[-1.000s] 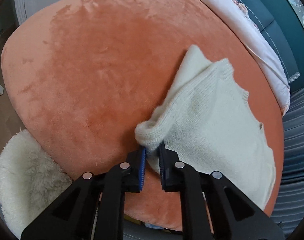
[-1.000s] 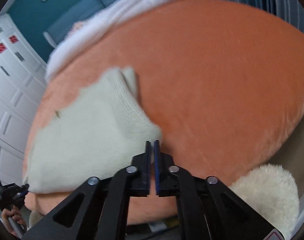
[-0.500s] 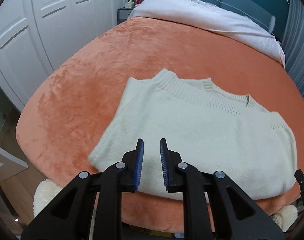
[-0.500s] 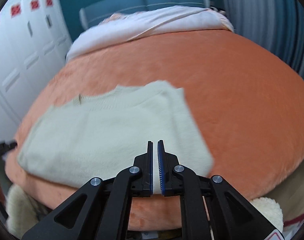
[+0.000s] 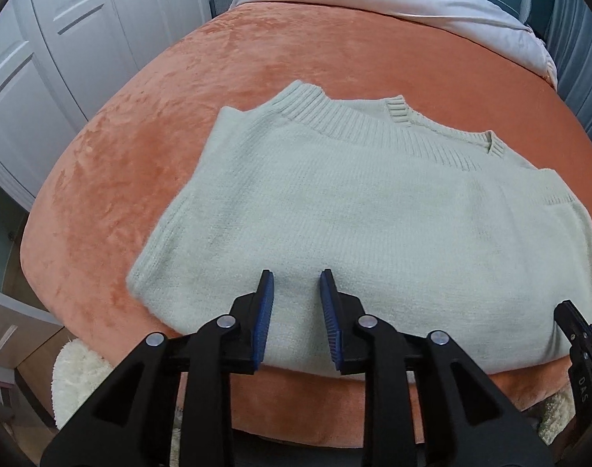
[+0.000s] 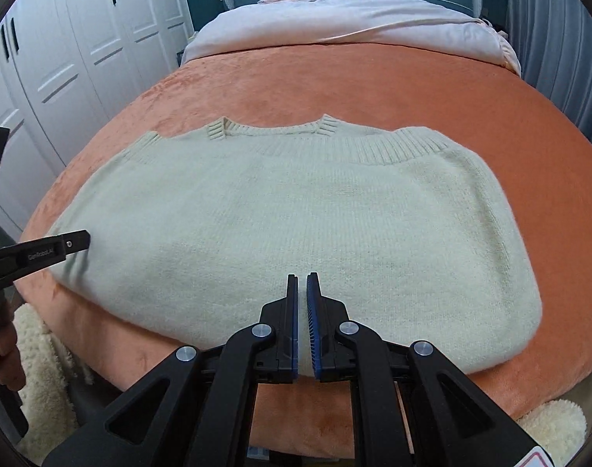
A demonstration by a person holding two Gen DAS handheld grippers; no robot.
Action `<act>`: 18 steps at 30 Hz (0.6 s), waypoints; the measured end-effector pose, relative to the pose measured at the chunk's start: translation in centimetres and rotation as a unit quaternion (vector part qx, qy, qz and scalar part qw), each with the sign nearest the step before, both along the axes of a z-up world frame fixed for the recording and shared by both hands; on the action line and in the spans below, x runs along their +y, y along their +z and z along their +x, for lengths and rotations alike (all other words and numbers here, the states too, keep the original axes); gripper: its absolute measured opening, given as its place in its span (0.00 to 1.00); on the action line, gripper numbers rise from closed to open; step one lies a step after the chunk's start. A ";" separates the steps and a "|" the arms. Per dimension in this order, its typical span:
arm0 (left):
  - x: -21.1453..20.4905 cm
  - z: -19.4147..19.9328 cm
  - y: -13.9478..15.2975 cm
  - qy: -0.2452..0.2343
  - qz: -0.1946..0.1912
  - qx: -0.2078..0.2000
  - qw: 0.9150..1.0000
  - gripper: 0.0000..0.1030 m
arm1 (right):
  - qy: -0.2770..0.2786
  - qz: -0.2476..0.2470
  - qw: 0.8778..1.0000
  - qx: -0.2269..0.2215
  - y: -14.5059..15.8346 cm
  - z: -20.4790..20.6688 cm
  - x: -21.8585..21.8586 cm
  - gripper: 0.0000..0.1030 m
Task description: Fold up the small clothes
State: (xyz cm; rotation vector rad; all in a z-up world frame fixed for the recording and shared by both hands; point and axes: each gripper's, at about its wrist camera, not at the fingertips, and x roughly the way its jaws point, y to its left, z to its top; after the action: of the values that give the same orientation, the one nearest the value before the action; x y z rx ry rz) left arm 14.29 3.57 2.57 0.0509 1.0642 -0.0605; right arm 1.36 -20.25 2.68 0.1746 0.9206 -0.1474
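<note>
Sweater (image 5: 374, 233): cream knit, lying flat on the orange blanket (image 5: 140, 136) near its front edge, sides turned in, ribbed hem laid up by the neckline. Left gripper (image 5: 296, 295): above the sweater's near fold, jaws opening, nothing between them. Right gripper (image 6: 302, 295): above the same fold, jaws nearly shut, empty. Step, as judged: one fold laid and released. Next move calls for pinching one side edge and carrying it across.
</note>
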 end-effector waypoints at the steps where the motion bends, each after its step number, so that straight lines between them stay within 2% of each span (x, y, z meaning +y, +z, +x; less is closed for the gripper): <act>1: 0.4 0.1 0.0 0.005 0.003 -0.002 1.000 0.32 | -0.016 -0.002 1.000 0.003 -0.2 -0.3 -1.0 0.09; 4: 2.8 0.3 -0.4 0.029 0.015 -0.006 0.999 0.34 | -0.086 -0.008 0.996 0.012 -0.9 -1.9 -6.1 0.05; 5: 3.8 0.4 -0.7 0.040 0.012 -0.002 0.999 0.38 | -0.114 -0.008 0.993 0.018 -1.3 -2.9 -8.2 0.00; 7: 5.8 0.5 -1.5 0.059 -0.018 0.012 0.998 0.40 | -0.125 0.032 0.992 0.008 -1.8 -4.6 -11.1 0.00; 9: 6.8 0.6 -1.4 0.072 -0.050 0.016 0.996 0.40 | -0.138 0.023 0.990 0.010 -1.3 -5.5 -11.9 0.00; 11: 6.7 0.8 -0.3 0.080 -0.063 0.008 0.995 0.38 | -0.146 0.024 0.989 -0.008 0.1 -5.9 -12.1 0.03; 12: 6.7 1.0 0.5 0.083 -0.073 -0.003 0.994 0.38 | -0.153 0.026 0.988 -0.022 0.8 -5.9 -12.3 0.07; 13: 6.6 1.3 1.1 0.083 -0.079 -0.011 0.993 0.40 | -0.161 0.031 0.986 -0.035 1.4 -5.8 -12.8 0.17; 15: 6.6 2.6 1.9 0.091 -0.074 -0.021 0.993 0.50 | -0.174 0.044 0.983 -0.048 2.0 -4.9 -13.9 0.44; 16: 6.7 3.3 1.9 0.100 -0.073 -0.021 0.992 0.55 | -0.176 0.052 0.982 -0.048 2.0 -4.2 -14.5 0.46; 18: 7.2 4.7 1.1 0.107 -0.097 -0.007 0.990 0.59 | -0.167 0.061 0.984 -0.026 1.2 -2.3 -15.3 0.55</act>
State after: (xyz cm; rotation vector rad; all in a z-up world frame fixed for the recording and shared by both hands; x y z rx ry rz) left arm 18.96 10.76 3.69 -0.2379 1.0396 0.0304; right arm -0.92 -35.52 3.85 0.4462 0.8426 -0.3956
